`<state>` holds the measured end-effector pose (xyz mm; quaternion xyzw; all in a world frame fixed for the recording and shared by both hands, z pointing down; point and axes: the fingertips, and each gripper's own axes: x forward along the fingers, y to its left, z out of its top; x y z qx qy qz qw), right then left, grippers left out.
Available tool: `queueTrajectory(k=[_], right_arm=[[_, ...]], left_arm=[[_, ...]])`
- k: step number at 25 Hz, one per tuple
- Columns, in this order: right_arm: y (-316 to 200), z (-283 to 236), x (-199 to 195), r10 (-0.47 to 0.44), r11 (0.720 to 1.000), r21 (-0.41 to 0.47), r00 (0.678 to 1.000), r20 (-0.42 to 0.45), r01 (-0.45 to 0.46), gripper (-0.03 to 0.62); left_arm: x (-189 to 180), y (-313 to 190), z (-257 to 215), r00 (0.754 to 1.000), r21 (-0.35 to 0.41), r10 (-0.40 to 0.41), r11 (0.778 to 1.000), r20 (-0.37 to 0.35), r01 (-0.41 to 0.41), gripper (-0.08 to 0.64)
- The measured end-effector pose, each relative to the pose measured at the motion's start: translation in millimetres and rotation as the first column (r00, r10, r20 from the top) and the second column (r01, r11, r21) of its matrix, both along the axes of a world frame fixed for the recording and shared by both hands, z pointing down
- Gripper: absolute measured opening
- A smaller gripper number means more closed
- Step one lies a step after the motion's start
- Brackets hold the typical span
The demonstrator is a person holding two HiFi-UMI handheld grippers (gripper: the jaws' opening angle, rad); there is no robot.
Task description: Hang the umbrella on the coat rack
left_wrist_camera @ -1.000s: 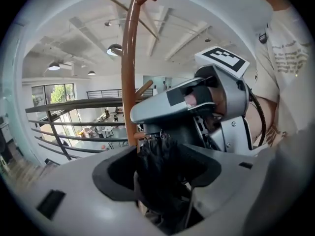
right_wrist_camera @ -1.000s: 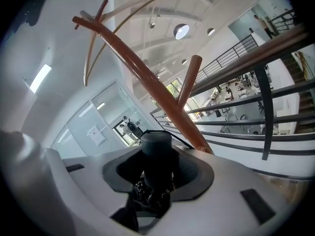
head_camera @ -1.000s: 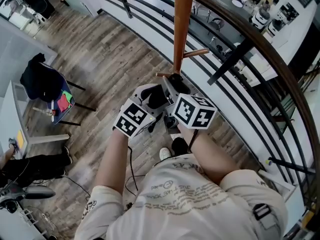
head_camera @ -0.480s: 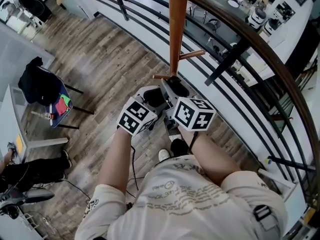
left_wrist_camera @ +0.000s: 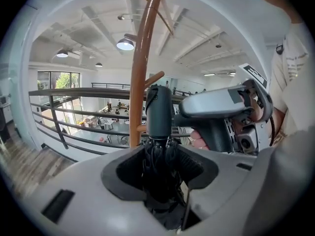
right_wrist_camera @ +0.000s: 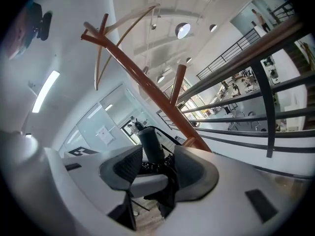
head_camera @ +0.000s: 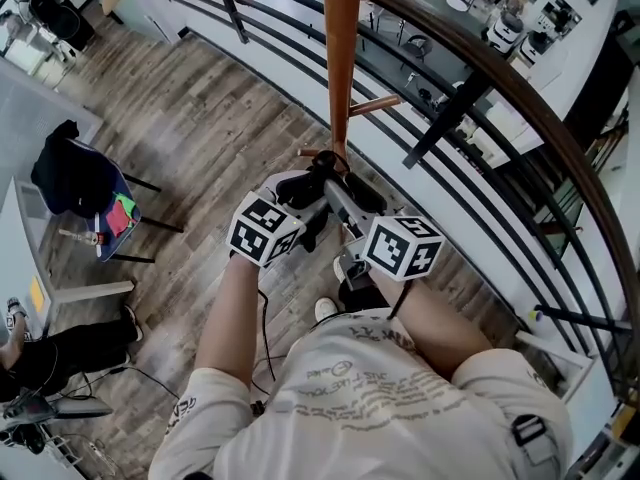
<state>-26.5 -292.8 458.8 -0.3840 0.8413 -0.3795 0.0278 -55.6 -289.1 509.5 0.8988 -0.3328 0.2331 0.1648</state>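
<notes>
At the foot of a coat rack (head_camera: 340,68), a smooth round pole of reddish-brown wood with slanting pegs. Just beyond it, a railing (head_camera: 470,78) of dark metal bars under a curved brown handrail. Underfoot, grey wood-grain floor planks (head_camera: 220,118).

Close in front of the pole, a folded black umbrella (left_wrist_camera: 159,114): crumpled fabric bunched below a matte dark-grey cylindrical handle, with a thin strap loop at the tip. Sits between the pale plastic jaws of the left gripper (left_wrist_camera: 160,159), cloth filling the gap between the ribbed black pads. Clamped there by jaws just drawn closer, though set fairly wide. Pokes its handle out past the fingertips.

Stands also between the jaws of the right gripper (right_wrist_camera: 158,156), handle rising between the pads and fabric hanging below. Not pinched there: jaws just opened further, now spread wide.

Well off to the left, a chair (head_camera: 130,203) heaped with a black garment (head_camera: 70,173).
</notes>
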Motion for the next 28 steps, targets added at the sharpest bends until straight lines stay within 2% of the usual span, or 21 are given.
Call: queueTrajectory(k=[1, 7, 13, 22, 28], right_arm=[[0.8, 0.6, 4.9, 0.004, 1.0, -0.001, 1.0, -0.003, -0.004, 0.2], [8.2, 2.9, 27.0, 0.022, 0.999, 0.028, 0.999, -0.05, -0.021, 0.062], [19.0, 8.1, 38.2, 0.01, 0.999, 0.031, 0.997, -0.079, -0.007, 0.044], [25.0, 13.1, 52.1, 0.024, 0.998, 0.065, 0.989, -0.149, -0.015, 0.006], [32.1, 10.0, 53.7, 0.009, 0.995, 0.101, 0.985, -0.172, 0.008, 0.005]], left_arm=[[0.1, -1.4, -0.3, 1.0, 0.0, -0.002, 1.0, -0.003, 0.002, 0.196], [0.9, -6.9, 1.5, 1.0, -0.007, -0.011, 1.0, -0.008, 0.01, 0.196], [-0.6, -15.7, 20.8, 0.999, -0.062, -0.025, 0.998, 0.024, 0.026, 0.195], [-1.6, -24.0, 67.6, 0.997, -0.157, -0.068, 0.985, 0.025, 0.071, 0.193], [7.1, -23.0, 94.9, 0.998, -0.204, -0.054, 0.977, 0.04, 0.061, 0.192]])
